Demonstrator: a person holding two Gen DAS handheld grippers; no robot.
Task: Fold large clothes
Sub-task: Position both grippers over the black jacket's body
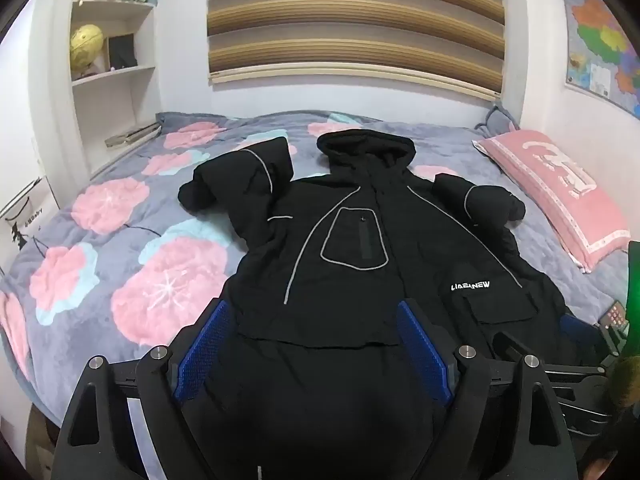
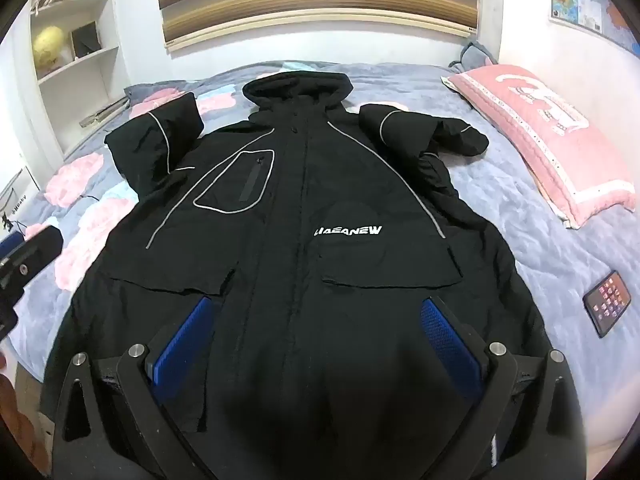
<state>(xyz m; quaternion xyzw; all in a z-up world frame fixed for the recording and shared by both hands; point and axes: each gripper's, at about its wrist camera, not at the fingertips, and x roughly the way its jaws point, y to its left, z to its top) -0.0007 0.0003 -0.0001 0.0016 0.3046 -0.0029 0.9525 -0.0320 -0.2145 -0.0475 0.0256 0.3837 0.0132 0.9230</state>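
- Left wrist view: the black hooded coat [image 1: 360, 248] lies front-up and spread flat on the bed [image 1: 120, 280], hood toward the striped window blind [image 1: 352, 20], hem toward the camera.
- Both sleeves are bent back on themselves near the shoulders.
- The left tongs [image 1: 316, 320] hover over the coat's lower front, blue pads spread wide with nothing pinched between them.
- A pink pillow [image 1: 560, 196] lies on the bed to the right, well apart from the coat; a shelf with a yellow globe [image 1: 86, 46] stands at the left wall.
- Right wrist view: the right tongs [image 2: 320, 316] hang above the coat's [image 2: 300, 208] lower pockets, jaws spread wide, gripping nothing.
- The white lettering [image 2: 347, 232] on the chest sits just above the right flap pocket.
- A phone [image 2: 607, 302] with a lit screen rests on the bed beside the coat's right edge, not touching it.
- The left tongs [image 2: 28, 256] show at the left edge.
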